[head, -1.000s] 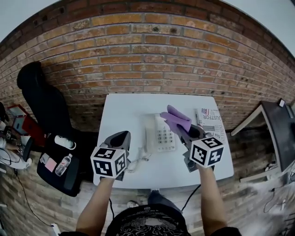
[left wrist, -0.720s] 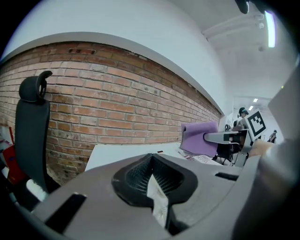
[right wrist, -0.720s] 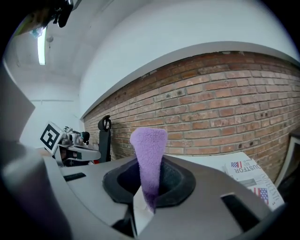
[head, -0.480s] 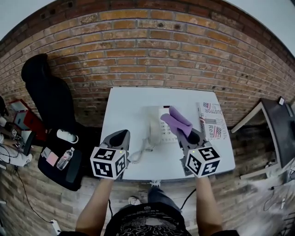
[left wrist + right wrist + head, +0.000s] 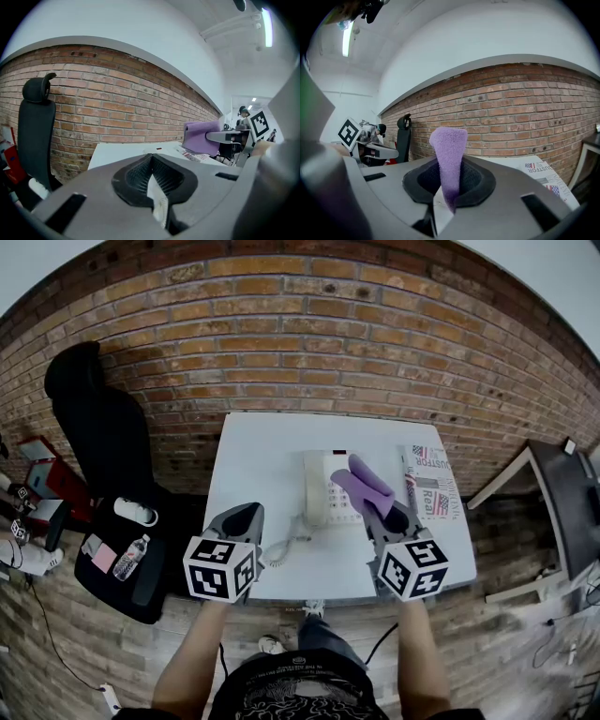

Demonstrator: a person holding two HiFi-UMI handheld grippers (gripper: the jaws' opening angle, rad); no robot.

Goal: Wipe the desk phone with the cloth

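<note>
Right gripper point(image 5: 387, 513) is clamped on the purple cloth point(image 5: 362, 486), which sticks up out of its jaws and, seen from the head view, sits over the right side of the desk phone point(image 5: 322, 487); whether cloth touches phone, can't tell. Left gripper point(image 5: 242, 519) has its jaws together with nothing between them, held over the front-left edge of the white table point(image 5: 261, 454), near the phone's coiled cord point(image 5: 280, 550). Newspaper point(image 5: 432, 486) lies just right of the phone, black office chair point(image 5: 96, 448) stands left of the table, and brick wall point(image 5: 309, 343) is behind.
</note>
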